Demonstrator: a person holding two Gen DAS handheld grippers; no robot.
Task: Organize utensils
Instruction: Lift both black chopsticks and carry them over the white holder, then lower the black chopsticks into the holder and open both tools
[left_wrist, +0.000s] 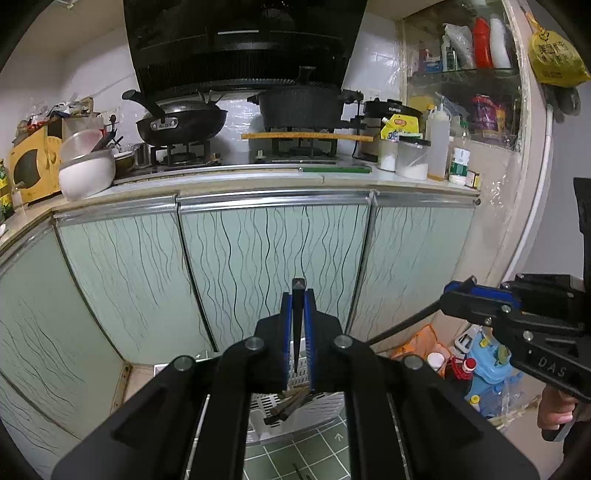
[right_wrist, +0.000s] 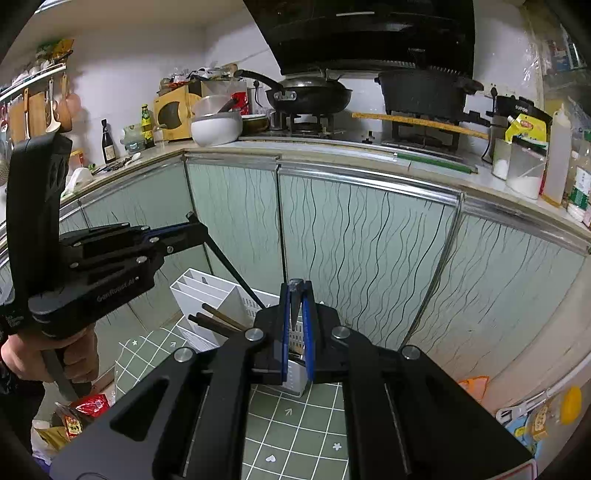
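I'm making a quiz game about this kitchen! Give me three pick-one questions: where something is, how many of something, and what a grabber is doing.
1. Where does the white utensil holder stand? A on the stove; B on the green tiled floor; C on a shelf.
2. How many cooking vessels sit on the stove? A one; B four; C two.
3. The left gripper is: A shut on a thin dark stick; B open and empty; C holding a bowl.
Answers: B, it stands below the cabinet doors; C, a frying pan and a black pot; A, its jaws pinch the stick.
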